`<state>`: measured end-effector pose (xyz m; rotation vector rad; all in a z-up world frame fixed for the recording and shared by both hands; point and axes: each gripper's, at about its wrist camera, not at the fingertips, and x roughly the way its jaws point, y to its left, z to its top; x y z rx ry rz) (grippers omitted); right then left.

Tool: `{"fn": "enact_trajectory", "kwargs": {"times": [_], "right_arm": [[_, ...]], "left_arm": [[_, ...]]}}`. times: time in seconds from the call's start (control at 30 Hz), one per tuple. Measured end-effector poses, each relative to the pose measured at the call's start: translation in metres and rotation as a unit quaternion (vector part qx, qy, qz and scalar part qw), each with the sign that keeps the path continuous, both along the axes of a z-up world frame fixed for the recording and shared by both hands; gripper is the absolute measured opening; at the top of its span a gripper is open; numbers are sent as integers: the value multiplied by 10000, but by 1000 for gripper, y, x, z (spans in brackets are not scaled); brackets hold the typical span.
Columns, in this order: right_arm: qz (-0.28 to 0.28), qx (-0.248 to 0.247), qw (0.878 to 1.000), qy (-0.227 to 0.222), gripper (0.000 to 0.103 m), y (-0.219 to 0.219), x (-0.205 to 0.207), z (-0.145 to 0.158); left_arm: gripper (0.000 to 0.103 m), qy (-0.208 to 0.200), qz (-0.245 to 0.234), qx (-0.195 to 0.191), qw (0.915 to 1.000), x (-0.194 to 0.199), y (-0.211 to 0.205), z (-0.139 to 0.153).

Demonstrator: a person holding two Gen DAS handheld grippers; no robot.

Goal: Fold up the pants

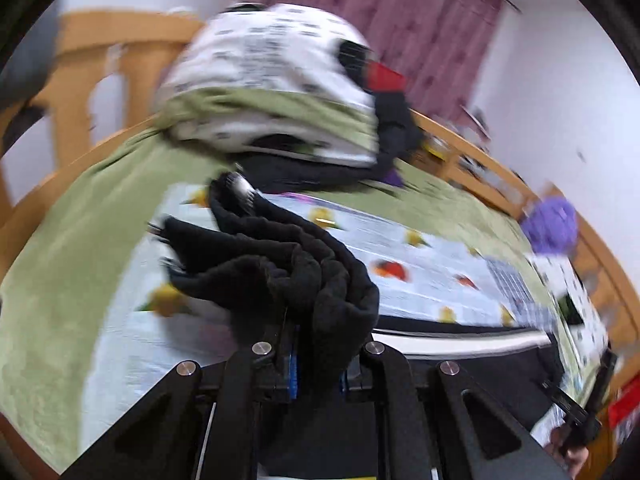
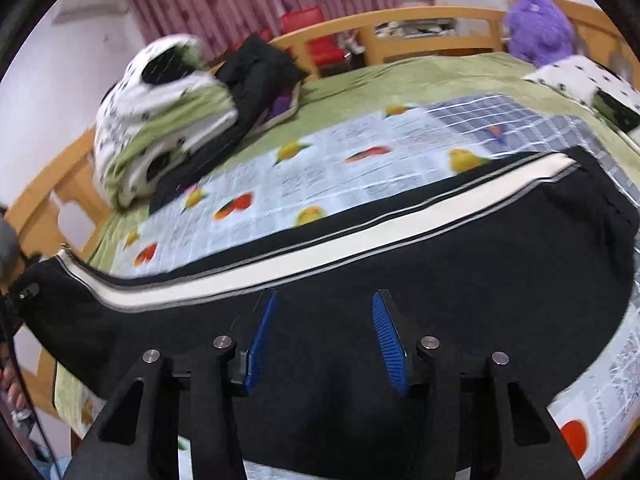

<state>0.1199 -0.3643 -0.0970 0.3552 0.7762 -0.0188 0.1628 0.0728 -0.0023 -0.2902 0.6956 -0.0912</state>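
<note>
left wrist: rides behind left claw (image 1: 318,360), tilted downward, close over bed (image 1: 60,264), facing bedding pile (image 1: 268,80) at 12 o'clock | right wrist: behind right claw (image 2: 324,336), low over black pants (image 2: 440,280) | shared: fruit-print sheet (image 2: 320,168), pile, curtain (image 2: 248,0)

A fruit-printed sheet (image 2: 320,184) covers a green blanket (image 2: 420,80) on the wooden bed frame (image 2: 400,20). A folded spotted quilt (image 2: 160,120) is heaped at one end (dark clothes (image 2: 256,76) beside it), and a purple plush toy (image 2: 536,28) sits near the rail, with pink curtains (image 2: 248,0) behind.

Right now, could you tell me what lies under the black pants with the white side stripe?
The black pants with the white side stripe lie on a fruit-printed sheet over a green blanket; what sits beneath their middle is covered.
</note>
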Motion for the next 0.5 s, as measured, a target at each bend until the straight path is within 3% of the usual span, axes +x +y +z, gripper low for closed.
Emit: {"fn": "enact_trajectory", "kwargs": {"times": [0.13,0.23,0.37,0.5], "right_arm": [[-273,348,9990,65,49,-48,-17,-18],[-373,573,9975,175,49,-72,-30,-31],[-488,629,9967,147,49,-97,-47,-40],[-570,740,9954,231,49,-112,-57,-54]], "left_arm": [[13,30,-614,307,9976,1,-93,-3],[12,200,-1081,188,9938,-5,-152,-26],[13,545,-1588,25,9858,-18,-213,-81],[13,1352,-1842,-8,9735,-21,-248,-146]]}}
